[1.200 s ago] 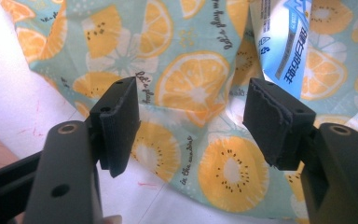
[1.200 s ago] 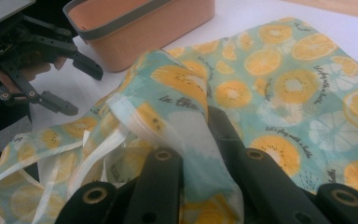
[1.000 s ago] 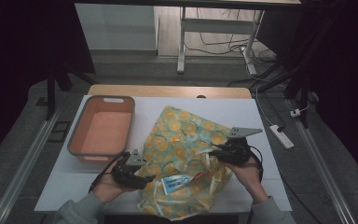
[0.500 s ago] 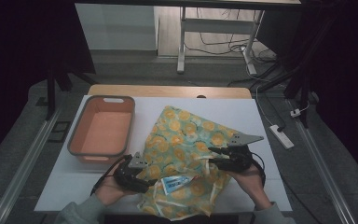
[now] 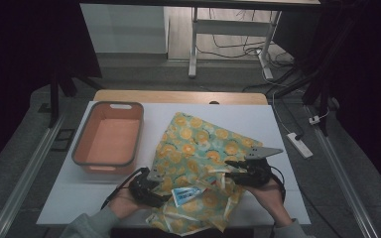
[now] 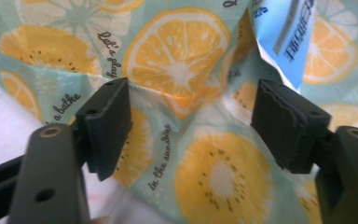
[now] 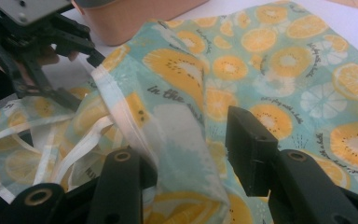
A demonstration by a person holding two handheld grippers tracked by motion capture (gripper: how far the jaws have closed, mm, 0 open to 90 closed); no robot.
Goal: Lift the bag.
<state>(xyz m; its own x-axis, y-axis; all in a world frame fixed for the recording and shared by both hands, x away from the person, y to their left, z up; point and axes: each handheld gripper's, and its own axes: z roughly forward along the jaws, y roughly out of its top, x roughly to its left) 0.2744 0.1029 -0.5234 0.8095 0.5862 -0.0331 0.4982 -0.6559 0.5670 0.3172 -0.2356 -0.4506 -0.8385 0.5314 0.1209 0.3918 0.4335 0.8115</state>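
Note:
A teal cloth printed with orange and lemon slices lies rumpled on the white table, with white straps at its near end. A blue and white packet rests on it between the hands. My left gripper is at the cloth's near left edge; its jaws have just closed in a little and stand open astride a raised fold, pads apart from it. My right gripper is over the cloth's right part; its jaws have just been opening and a fold drapes loosely between them.
An empty orange basin stands left of the cloth, close to my left gripper. The table's near edge runs just under both hands. A white power strip lies on the floor at the right.
The right gripper's jaws have spread apart and the fold that they pinched now hangs loose. The left gripper has come down and in toward the cloth's edge.

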